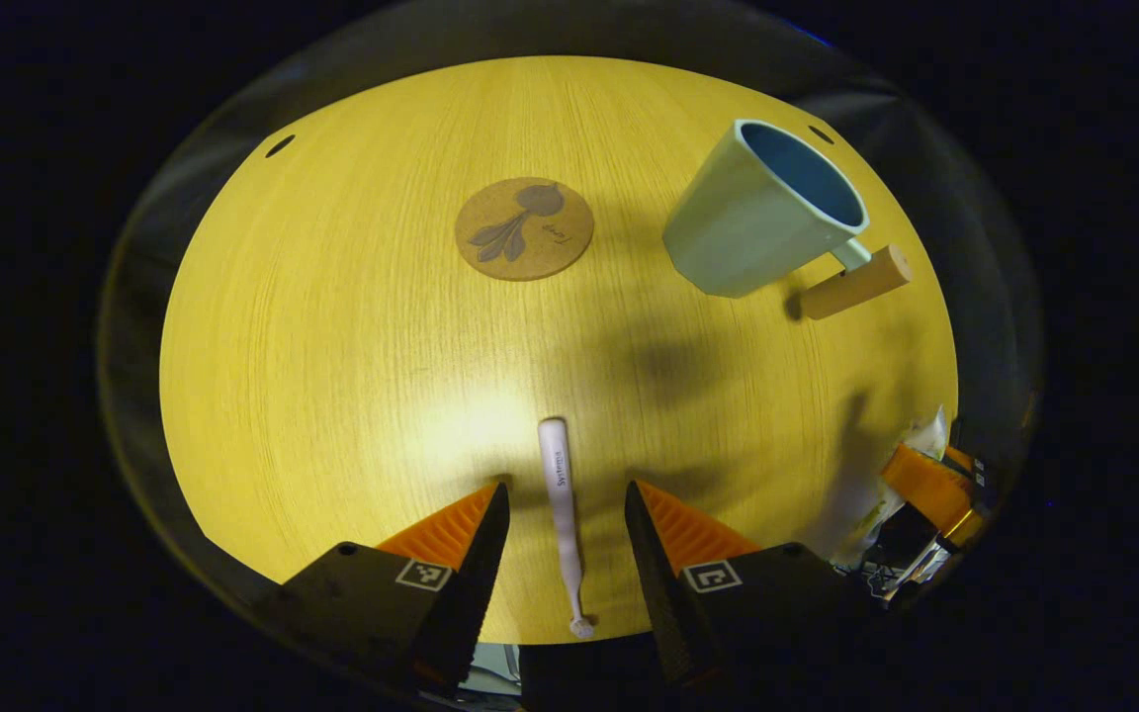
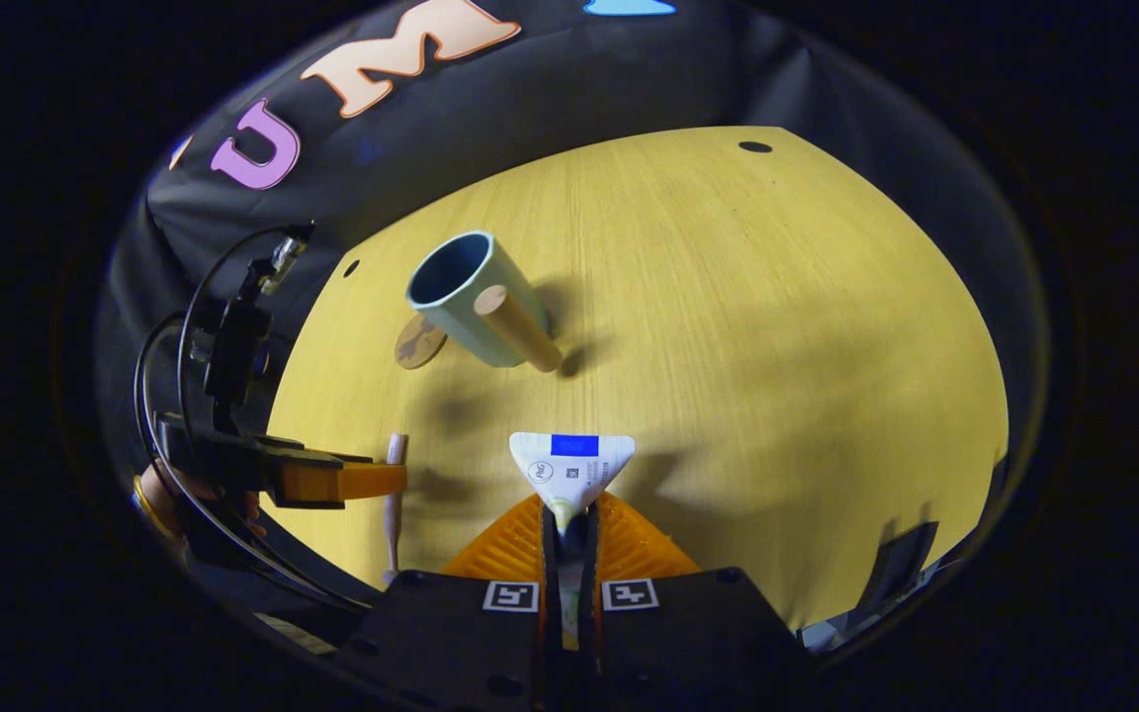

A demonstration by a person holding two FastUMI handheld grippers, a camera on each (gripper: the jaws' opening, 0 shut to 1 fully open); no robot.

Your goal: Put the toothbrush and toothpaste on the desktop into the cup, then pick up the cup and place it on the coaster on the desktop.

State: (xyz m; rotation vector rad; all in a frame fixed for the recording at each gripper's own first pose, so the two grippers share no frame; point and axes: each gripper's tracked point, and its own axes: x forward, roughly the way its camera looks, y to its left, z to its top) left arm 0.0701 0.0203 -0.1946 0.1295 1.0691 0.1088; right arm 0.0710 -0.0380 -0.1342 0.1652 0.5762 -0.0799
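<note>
Left gripper [image 1: 566,514] hangs low over the near edge of the wooden desktop [image 1: 332,376] with its jaws spread wide, one on each side of the toothbrush [image 1: 562,514]. Neither finger touches the brush, which lies flat on the wood with its handle pointing away toward the far side and its head near the table edge. In the right gripper view this gripper [image 2: 372,482] shows at the left, held level just above the brush [image 2: 393,494], with a hand behind it among trailing cables.

Right gripper [image 2: 569,524] is clamped on the toothpaste tube [image 2: 572,467]: both fingers press the tube between them, and its flat crimped end fans out ahead of the tips, lifted clear of the desktop [image 2: 777,346]. The tube hangs upright-to-forward along the fingers rather than lying down.

By my judgement the first step is under way on both sides at once: toothpaste already taken up, toothbrush about to be gripped. Next, the left jaws need to close squarely on the thin handle without rolling it, and then each item must be carried to the cup.

Pale green, with a wooden peg handle, the mug [image 1: 762,213] stands upright at the far right in the left gripper view, mouth open and apparently empty. To its left, well apart, lies the round cork coaster [image 1: 524,229], bare. From the right gripper view the mug [image 2: 466,297] sits ahead and left, coaster [image 2: 419,342] just behind it.
</note>
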